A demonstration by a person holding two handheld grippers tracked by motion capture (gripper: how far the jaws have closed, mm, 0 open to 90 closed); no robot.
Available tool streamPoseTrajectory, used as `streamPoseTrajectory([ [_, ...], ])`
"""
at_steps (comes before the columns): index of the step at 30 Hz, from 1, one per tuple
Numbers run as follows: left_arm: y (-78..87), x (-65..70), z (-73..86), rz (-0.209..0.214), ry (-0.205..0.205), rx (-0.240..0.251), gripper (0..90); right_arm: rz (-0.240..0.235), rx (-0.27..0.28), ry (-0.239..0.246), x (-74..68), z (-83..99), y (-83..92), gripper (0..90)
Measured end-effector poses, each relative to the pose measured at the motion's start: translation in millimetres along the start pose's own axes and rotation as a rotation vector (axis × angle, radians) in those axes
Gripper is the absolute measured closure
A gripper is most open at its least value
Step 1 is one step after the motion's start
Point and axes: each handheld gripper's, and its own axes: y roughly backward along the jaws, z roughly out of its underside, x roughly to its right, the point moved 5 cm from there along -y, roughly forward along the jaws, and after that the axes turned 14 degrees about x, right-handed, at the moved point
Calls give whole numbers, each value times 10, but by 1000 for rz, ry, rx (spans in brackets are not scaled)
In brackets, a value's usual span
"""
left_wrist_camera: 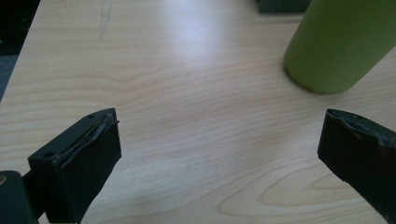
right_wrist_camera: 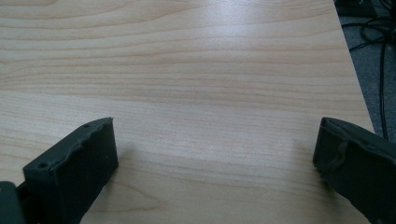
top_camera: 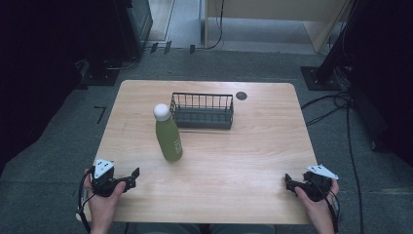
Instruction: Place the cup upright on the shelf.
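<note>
Both tools rest at the near edge of the desk, released and empty: the left tool at the near left corner, the right tool at the near right.

Step in hand, as judged: approach the green bottle, which stands upright left of centre, just near the wire basket.

1. Advance the left tool far and right toward the bottle.
2. Keep the jaws spread until both pass the body.
3. Clamp low on the body to limit tipping.

View notes: the high view shows the white cap and basket. The left gripper view shows the bottle base ahead to the right, apart from the jaws. The right gripper view shows bare desk.
</note>
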Motion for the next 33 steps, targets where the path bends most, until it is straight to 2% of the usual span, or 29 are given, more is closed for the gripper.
streamPoseTrajectory([
  [5,-57,91,-87,22,-1,2,0,0,0,0,1,0,0,0],
  [11,-126,226,-208,58,-20,5,0,-1,0,0,1,-1,0,0],
  [20,-212,396,-403,111,-1,41,1,0,1,0,2,-1,0,0],
  [27,-293,589,-474,147,-26,44,1,0,-1,0,-3,-3,0,0],
  [33,-357,705,-521,166,-17,57,4,7,0,-2,-13,-2,0,0],
])
